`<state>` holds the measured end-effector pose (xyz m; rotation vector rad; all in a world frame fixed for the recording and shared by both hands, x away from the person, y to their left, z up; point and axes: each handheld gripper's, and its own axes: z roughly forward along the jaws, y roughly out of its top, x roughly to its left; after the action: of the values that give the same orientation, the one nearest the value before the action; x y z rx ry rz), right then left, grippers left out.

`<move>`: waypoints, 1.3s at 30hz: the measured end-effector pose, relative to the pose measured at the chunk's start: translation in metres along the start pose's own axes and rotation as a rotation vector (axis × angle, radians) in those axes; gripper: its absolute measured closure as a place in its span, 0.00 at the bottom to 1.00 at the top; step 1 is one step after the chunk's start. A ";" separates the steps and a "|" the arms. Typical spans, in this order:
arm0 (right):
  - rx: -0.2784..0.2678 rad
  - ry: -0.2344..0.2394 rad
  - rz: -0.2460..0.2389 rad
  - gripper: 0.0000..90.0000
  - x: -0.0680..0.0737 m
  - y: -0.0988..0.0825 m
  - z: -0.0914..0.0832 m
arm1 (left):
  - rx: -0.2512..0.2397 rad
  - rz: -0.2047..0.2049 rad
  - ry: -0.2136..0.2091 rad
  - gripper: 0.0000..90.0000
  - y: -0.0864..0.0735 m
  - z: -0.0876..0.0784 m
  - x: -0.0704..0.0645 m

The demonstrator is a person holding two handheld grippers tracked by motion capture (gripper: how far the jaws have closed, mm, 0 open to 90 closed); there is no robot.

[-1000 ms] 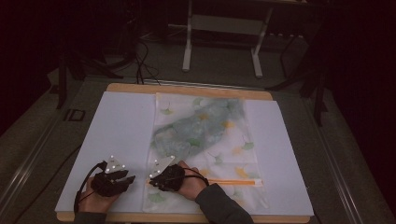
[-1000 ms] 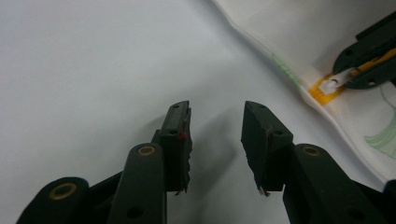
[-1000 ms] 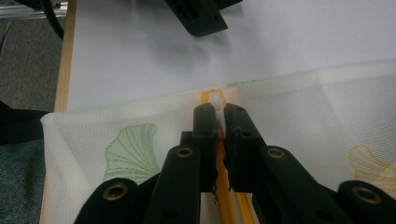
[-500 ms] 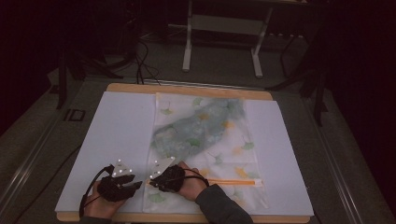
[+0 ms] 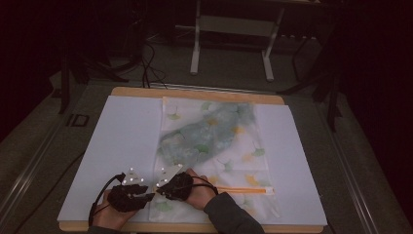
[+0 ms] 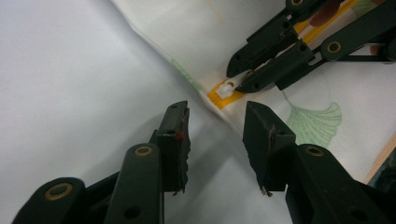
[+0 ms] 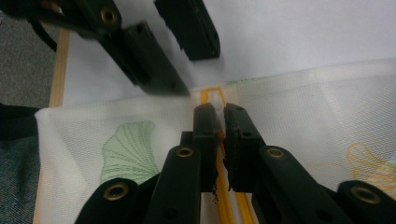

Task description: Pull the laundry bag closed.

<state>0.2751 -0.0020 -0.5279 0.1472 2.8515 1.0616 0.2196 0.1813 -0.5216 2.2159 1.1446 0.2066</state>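
A white mesh bag (image 5: pixel 243 161) printed with green and yellow leaves lies flat on the table, with a pale blue-green cloth (image 5: pixel 209 136) inside. Its orange zipper (image 5: pixel 243 190) runs along the near end. My right gripper (image 7: pixel 219 109) is shut on the white zipper pull (image 6: pixel 228 87) at the bag's near left corner. My left gripper (image 6: pixel 215 112) is open just beside that corner, over the white sheet. Its jaws have just been closing a little with nothing between them. In the high view both grippers, left (image 5: pixel 148 197) and right (image 5: pixel 158 187), almost meet tip to tip.
A white sheet (image 5: pixel 122 136) covers a wooden board (image 5: pixel 195 92) whose edge runs close under my hands. A metal stand (image 5: pixel 234 44) and cables (image 5: pixel 146 58) lie on the dark floor beyond the table.
My left gripper has shifted slightly right, closer to the bag's corner and to the right gripper. The right gripper and the bag have stayed put.
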 end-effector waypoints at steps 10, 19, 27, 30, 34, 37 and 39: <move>-0.009 -0.023 -0.015 0.94 0.000 0.001 -0.007 | 0.012 0.010 -0.030 0.69 0.005 0.006 -0.004; -0.031 -0.035 -0.020 0.94 0.000 0.003 -0.014 | 0.004 -0.016 -0.058 0.69 0.009 0.012 -0.003; -0.054 -0.034 -0.031 0.94 0.000 0.005 -0.018 | 0.009 -0.026 -0.088 0.72 0.012 0.019 -0.003; -0.063 -0.028 -0.025 0.94 -0.001 0.004 -0.019 | 0.002 -0.041 -0.116 0.77 0.011 0.020 0.000; -0.054 -0.023 -0.029 0.94 -0.002 0.003 -0.020 | 0.000 -0.027 -0.126 0.90 0.011 0.020 -0.001; -0.047 -0.022 -0.029 0.94 -0.004 0.001 -0.019 | -0.007 -0.020 -0.119 0.95 0.010 0.020 -0.003; -0.046 -0.020 -0.019 0.94 -0.005 -0.001 -0.018 | -0.005 -0.011 -0.112 0.97 0.010 0.020 -0.003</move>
<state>0.2774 -0.0150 -0.5141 0.1266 2.8029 1.1148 0.2326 0.1653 -0.5310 2.1873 1.0933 0.0795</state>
